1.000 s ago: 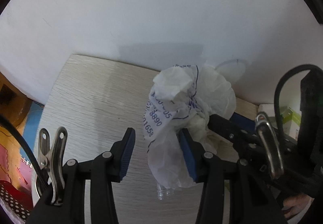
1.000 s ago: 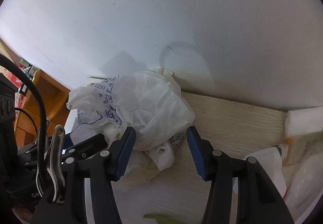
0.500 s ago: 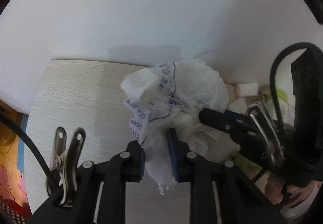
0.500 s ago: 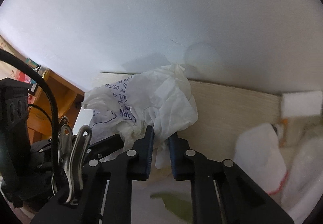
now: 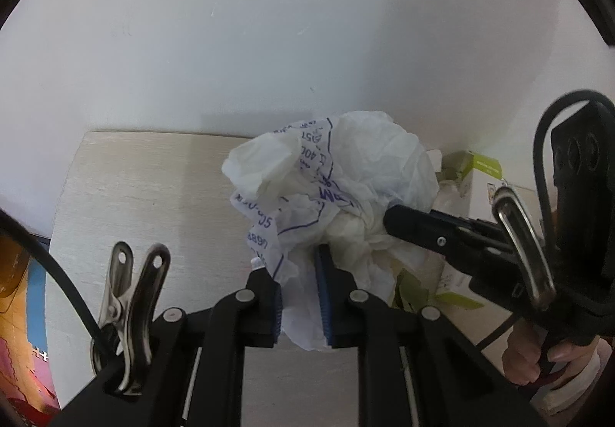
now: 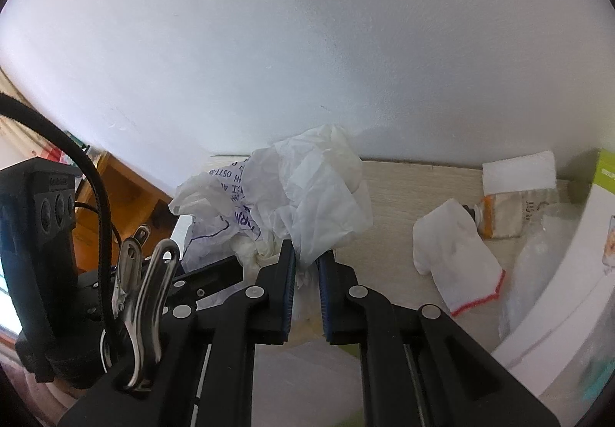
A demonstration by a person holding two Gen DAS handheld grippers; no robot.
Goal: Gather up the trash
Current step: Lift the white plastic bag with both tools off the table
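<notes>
A crumpled white plastic bag [image 5: 357, 173] with blue print hangs a little above the pale wooden table [image 5: 134, 196], near the white wall. My left gripper [image 5: 300, 296] is shut on the bag's lower left fold, which bunches between the blue pads. In the right wrist view the same bag [image 6: 319, 192] is pinched at its lower right edge by my right gripper [image 6: 307, 273], also shut on it. The right gripper's black fingers [image 5: 419, 227] reach into the bag from the right in the left wrist view. The left gripper's fingers [image 6: 215, 273] show at lower left in the right wrist view.
On the table to the right lie a white glove with a red hem [image 6: 457, 265], a small bottle with an orange label [image 6: 499, 211], a white block [image 6: 519, 173] and a green and white box [image 5: 484, 173]. A wooden cabinet [image 6: 123, 196] stands left of the table. A hand [image 5: 530, 361] holds the right gripper.
Both grippers went from open to shut on the bag. They then rose with it, away from the table, so the table and the clutter on the right show more.
</notes>
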